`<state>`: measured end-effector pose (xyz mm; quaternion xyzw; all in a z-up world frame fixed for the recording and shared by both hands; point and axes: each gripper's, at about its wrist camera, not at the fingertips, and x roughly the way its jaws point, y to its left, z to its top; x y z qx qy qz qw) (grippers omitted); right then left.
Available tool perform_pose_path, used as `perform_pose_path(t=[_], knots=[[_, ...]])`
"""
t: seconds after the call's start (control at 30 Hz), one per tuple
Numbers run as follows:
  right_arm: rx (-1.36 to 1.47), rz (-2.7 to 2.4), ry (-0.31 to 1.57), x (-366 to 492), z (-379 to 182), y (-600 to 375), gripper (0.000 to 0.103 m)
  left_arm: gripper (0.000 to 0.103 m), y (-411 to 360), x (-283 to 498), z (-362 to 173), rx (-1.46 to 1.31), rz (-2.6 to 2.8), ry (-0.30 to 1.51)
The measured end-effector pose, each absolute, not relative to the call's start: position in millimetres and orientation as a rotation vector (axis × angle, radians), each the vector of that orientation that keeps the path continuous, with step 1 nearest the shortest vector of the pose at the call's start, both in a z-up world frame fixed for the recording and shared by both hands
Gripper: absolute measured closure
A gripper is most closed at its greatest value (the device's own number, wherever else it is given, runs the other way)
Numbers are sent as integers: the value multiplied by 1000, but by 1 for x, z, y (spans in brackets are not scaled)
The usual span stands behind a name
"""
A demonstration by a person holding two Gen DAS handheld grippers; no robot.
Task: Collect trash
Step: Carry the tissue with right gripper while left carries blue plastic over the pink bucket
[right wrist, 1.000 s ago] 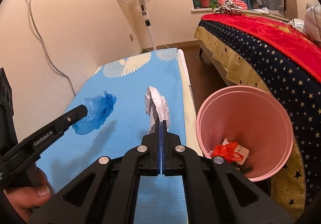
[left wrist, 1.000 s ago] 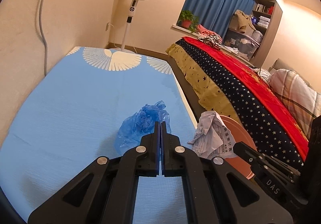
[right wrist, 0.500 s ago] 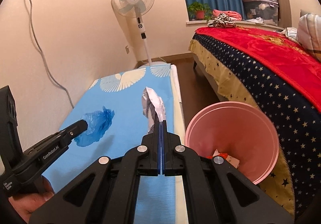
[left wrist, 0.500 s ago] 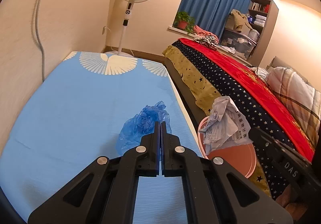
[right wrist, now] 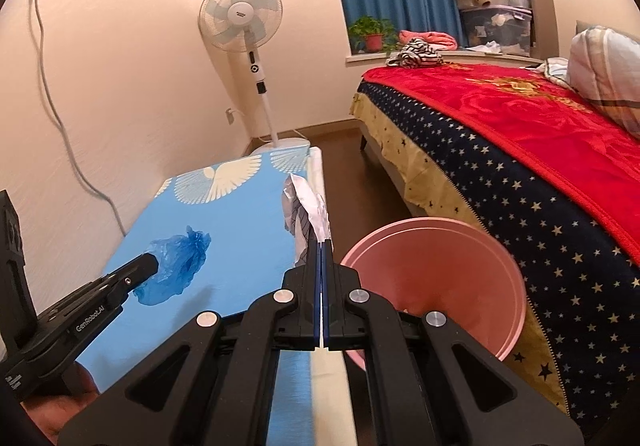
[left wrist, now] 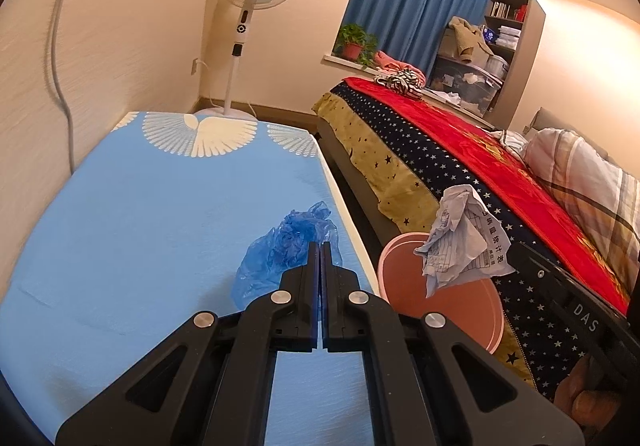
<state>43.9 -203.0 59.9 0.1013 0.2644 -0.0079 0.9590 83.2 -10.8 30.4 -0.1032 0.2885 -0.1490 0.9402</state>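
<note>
The left gripper (left wrist: 321,246) is shut, with a crumpled blue plastic bag (left wrist: 288,254) caught at its tips just above the blue mat (left wrist: 160,226). From the right wrist view, the bag (right wrist: 176,266) hangs off the left gripper's (right wrist: 150,262) tip and casts a shadow on the mat. The right gripper (right wrist: 321,242) is shut on a crumpled printed paper (right wrist: 306,210). In the left wrist view that paper (left wrist: 464,242) hangs from the right gripper (left wrist: 516,250) above the pink bin (left wrist: 460,310). The bin (right wrist: 440,274) stands on the floor beside the mat, its contents hidden.
A bed with a red and starred blanket (right wrist: 520,150) lies right of the bin. A standing fan (right wrist: 240,16) is at the mat's far end. A cable (right wrist: 52,106) runs down the left wall. A hand (right wrist: 60,410) holds the left gripper.
The right gripper has carried the paper up and to the right, from the mat's edge to over the bin. The left gripper and the blue bag have stayed put.
</note>
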Motion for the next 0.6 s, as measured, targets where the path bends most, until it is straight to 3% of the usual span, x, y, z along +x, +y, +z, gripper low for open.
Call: perform_pose_path(t=[0.6], knots=[[219, -96, 524, 46, 55, -230, 103, 103, -36, 92, 28, -191, -346, 584]])
